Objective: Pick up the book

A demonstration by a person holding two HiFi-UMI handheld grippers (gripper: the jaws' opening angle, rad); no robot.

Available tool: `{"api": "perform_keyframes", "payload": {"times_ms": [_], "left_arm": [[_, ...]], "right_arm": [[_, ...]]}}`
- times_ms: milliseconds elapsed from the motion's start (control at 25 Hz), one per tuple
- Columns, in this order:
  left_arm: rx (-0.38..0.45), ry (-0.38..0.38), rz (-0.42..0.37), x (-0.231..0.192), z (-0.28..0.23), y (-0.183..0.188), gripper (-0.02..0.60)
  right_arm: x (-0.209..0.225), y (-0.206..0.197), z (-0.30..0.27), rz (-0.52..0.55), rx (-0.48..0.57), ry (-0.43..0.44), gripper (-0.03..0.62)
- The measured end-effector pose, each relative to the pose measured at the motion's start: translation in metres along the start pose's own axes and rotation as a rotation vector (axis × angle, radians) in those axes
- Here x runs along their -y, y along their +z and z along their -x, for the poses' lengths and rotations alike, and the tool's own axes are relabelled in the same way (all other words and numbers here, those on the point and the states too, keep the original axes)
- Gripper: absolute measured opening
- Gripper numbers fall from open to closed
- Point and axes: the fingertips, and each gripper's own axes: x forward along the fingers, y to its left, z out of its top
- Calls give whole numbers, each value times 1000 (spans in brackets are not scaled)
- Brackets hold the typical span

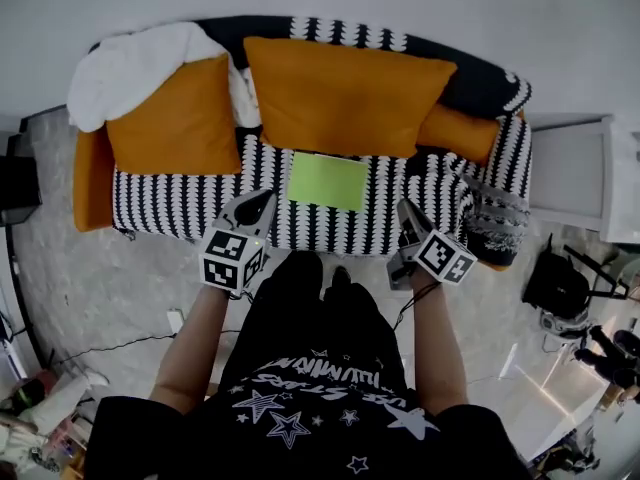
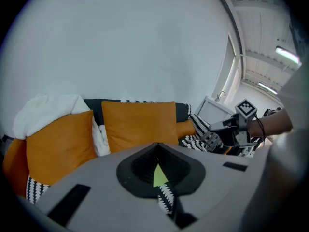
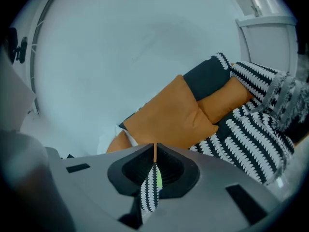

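Note:
A light green book (image 1: 328, 180) lies flat on the seat of a black-and-white patterned sofa (image 1: 180, 203), just in front of the big orange cushion. My left gripper (image 1: 257, 206) hovers over the seat's front edge, a little left of the book and apart from it, jaws together with nothing in them. To the book's right, my right gripper (image 1: 408, 214) is likewise shut and empty. In the left gripper view a sliver of the book (image 2: 159, 175) shows through the slit of the left gripper (image 2: 157, 145), and the right gripper (image 2: 213, 126) shows at the right. The right gripper (image 3: 155, 145) also frames a green sliver.
Two large orange cushions (image 1: 345, 93) (image 1: 175, 118) and a white blanket (image 1: 130, 68) lean against the sofa back. A grey fringed throw (image 1: 495, 223) hangs over the right arm. A white cabinet (image 1: 570, 173) stands to the right, a black bag (image 1: 555, 283) on the floor.

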Motion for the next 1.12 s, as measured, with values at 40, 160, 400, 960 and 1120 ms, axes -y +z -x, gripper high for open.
{"api": "perform_keyframes", "payload": {"times_ms": [40,160,400,960,1120], "left_arm": [[-12,-20,-6,-1,-4,-3,5],[-52,-61,-16,-5,-18,-14,5],[-120,-96,2,-13,-39,-40,5],[-246,-69,-11,-22,-107,-91,5],[-270,-67,0,-21,-120,-103,5]], "right_arm": [[2,-4,-4,-13,-3,-10,34],[8,-16,-18,-24,-22,-34,34],[34,-48,-40,-47,-86,-106,34],[116,-100,-111,-70,-242,-88,34],[129,-111,-129,-62,-295,-56,35]]}}
